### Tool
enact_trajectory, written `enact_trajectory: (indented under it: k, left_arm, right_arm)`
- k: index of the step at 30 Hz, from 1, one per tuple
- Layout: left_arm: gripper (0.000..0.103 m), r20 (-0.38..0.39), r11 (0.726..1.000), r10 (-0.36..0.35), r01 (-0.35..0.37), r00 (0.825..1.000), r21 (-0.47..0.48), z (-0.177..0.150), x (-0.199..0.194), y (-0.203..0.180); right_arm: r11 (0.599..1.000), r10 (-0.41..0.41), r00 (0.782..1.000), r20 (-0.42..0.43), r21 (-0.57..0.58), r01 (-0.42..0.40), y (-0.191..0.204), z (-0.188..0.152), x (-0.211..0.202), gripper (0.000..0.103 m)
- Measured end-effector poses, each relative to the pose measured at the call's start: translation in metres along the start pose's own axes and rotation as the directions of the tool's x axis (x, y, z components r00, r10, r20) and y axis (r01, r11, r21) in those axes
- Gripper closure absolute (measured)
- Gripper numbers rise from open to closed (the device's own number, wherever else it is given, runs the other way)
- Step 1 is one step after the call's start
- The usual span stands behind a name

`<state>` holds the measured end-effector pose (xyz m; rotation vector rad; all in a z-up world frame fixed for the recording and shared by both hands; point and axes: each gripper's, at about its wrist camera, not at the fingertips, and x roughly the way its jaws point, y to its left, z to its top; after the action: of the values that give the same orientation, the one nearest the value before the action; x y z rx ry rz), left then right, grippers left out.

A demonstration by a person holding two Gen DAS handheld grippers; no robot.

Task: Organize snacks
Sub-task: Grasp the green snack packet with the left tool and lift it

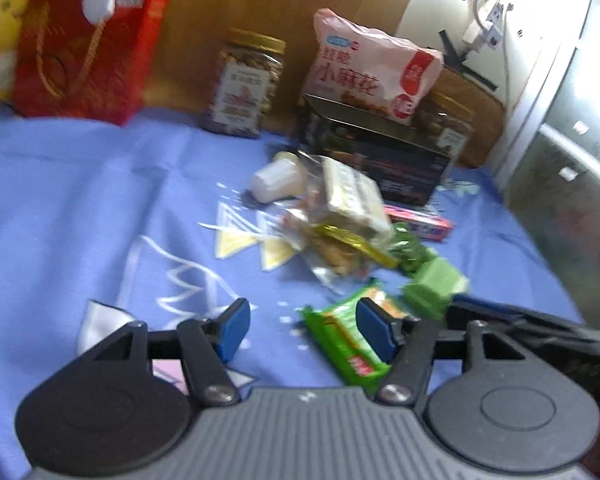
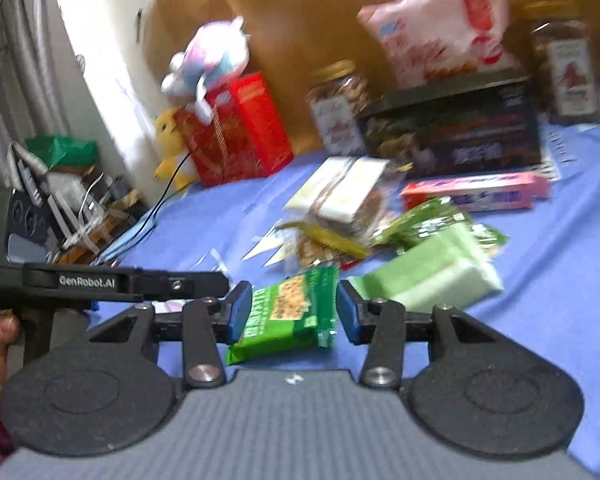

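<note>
A pile of loose snacks lies on the blue cloth [image 1: 80, 200]: a green cracker packet [image 1: 348, 344] [image 2: 288, 312], a pale green block pack [image 1: 434, 286] [image 2: 432, 272], a clear bag of wafers [image 1: 348, 196] [image 2: 340, 192], a pink box [image 1: 420, 224] [image 2: 476, 196] and a white cup [image 1: 276, 180]. My left gripper [image 1: 302, 330] is open and empty, with the green packet beside its right finger. My right gripper [image 2: 294, 312] is open around the green packet, its fingers on either side and not visibly touching it.
At the back stand a red gift box [image 1: 84, 52] [image 2: 236, 128], nut jars [image 1: 244, 84] [image 2: 338, 106], and a dark box [image 1: 376, 156] [image 2: 456, 128] with a pink snack bag [image 1: 372, 68] [image 2: 440, 20] on top. Plush toys [image 2: 208, 60] sit by the red box. A metal cabinet [image 1: 572, 160] is at right.
</note>
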<state>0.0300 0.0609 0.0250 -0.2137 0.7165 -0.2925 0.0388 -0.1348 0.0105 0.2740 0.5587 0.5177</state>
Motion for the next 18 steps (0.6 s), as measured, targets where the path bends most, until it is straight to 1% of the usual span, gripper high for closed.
enact_trajectory:
  k: [3, 6, 8, 10, 11, 15, 18]
  left_arm:
    - [0.043, 0.010, 0.998, 0.060, -0.060, 0.998, 0.018, 0.000, -0.006, 0.001]
    - [0.043, 0.022, 0.994, 0.100, -0.101, 0.995, 0.043, -0.002, -0.012, -0.002]
    - [0.043, 0.031, 0.990, 0.125, -0.126, 0.992, 0.063, -0.004, -0.015, -0.005]
    - [0.037, 0.038, 0.986, 0.145, -0.147, 0.989, 0.076, -0.006, -0.018, -0.008]
    - [0.036, 0.041, 0.984, 0.154, -0.157, 0.987, 0.081, -0.007, -0.019, -0.009]
    - [0.036, 0.052, 0.973, 0.197, -0.202, 0.979, 0.108, -0.010, -0.023, -0.010]
    - [0.036, 0.051, 0.968, 0.221, -0.225, 0.974, 0.109, -0.013, -0.024, -0.010]
  right_arm:
    - [0.999, -0.047, 0.997, 0.056, 0.031, 0.045, -0.002, -0.003, -0.013, 0.053]
    - [0.996, -0.064, 0.995, 0.073, 0.059, 0.060, -0.004, -0.007, -0.022, 0.054]
    - [0.995, -0.072, 0.995, 0.076, 0.073, 0.066, -0.004, -0.010, -0.026, 0.054]
    - [0.995, -0.077, 0.994, 0.077, 0.076, 0.072, -0.003, -0.013, -0.030, 0.053]
    - [0.994, -0.080, 0.994, 0.076, 0.074, 0.074, -0.002, -0.015, -0.031, 0.053]
    - [0.995, -0.082, 0.995, 0.063, 0.056, 0.079, 0.006, -0.023, -0.031, 0.054]
    - [0.996, -0.081, 0.995, 0.052, 0.029, 0.080, 0.013, -0.028, -0.032, 0.054]
